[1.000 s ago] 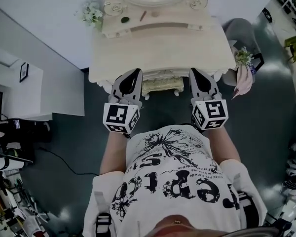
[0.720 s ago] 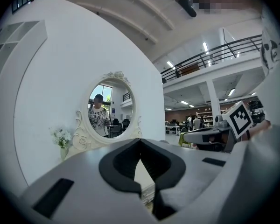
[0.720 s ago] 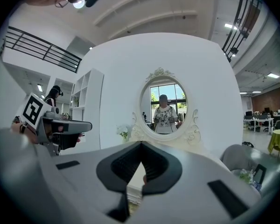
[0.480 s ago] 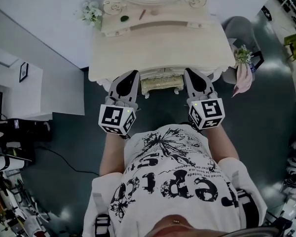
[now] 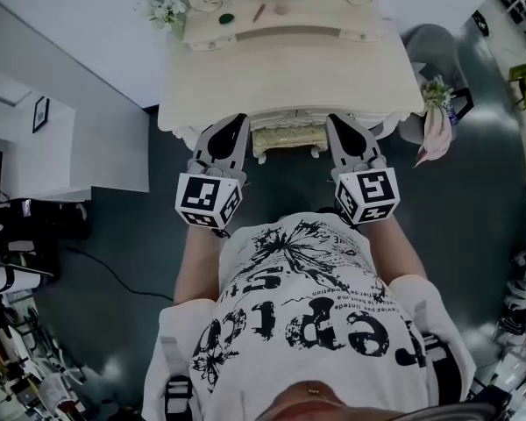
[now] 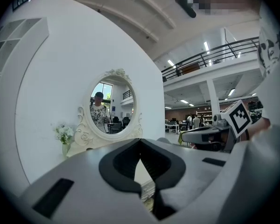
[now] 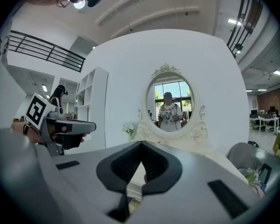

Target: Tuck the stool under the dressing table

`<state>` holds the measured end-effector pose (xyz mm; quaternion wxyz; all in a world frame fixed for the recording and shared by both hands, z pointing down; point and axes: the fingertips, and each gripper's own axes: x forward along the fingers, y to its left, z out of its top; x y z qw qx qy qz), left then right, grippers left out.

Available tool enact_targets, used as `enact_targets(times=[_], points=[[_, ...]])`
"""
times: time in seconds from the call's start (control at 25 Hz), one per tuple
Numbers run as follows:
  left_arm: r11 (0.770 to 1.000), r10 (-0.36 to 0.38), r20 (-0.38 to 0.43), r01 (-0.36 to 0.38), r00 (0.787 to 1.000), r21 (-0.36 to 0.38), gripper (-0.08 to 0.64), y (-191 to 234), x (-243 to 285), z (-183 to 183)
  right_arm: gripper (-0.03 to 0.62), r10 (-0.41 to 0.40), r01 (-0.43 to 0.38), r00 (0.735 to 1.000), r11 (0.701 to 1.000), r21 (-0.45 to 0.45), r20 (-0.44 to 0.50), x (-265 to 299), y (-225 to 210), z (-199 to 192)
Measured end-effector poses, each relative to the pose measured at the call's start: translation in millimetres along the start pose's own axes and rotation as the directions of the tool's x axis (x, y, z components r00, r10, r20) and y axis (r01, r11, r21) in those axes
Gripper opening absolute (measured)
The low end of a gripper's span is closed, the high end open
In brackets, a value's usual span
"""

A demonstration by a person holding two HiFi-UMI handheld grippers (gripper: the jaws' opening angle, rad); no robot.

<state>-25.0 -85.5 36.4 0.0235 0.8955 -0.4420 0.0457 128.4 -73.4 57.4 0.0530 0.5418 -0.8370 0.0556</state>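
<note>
Cream stool point(image 5: 287, 138) mostly hidden beneath dressing table point(image 5: 289, 68); left gripper point(image 5: 237, 126) and right gripper point(image 5: 336, 126) jaws both closed together.

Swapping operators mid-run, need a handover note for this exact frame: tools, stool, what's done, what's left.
Left tool: jaws together, nothing between them, by the stool's left front corner; contact unclear.
Right tool: same, by the right front corner.
Stool: mostly under the dressing table, centred; only its front edge shows past the tabletop.
Done: tuck nearly complete.
Left: probably a short last push, then draw both tools back.
</note>
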Motion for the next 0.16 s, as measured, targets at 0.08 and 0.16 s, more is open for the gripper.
enact_targets(times=[0.08,0.16], points=[[1.0,-0.001,-0.006,0.001,1.0,0.005,0.02,0.4,0.4,-1.7,0.017,0.002,-0.002,1.0,1.0,-0.006,0.0,0.8,2.5,0.0],[1.0,-0.001,-0.011,0.001,1.0,0.01,0.02,0.7,0.4,-3.4,0.017,0.004,-0.004,1.0,1.0,-0.011,0.0,1.2,5.3,-0.2]])
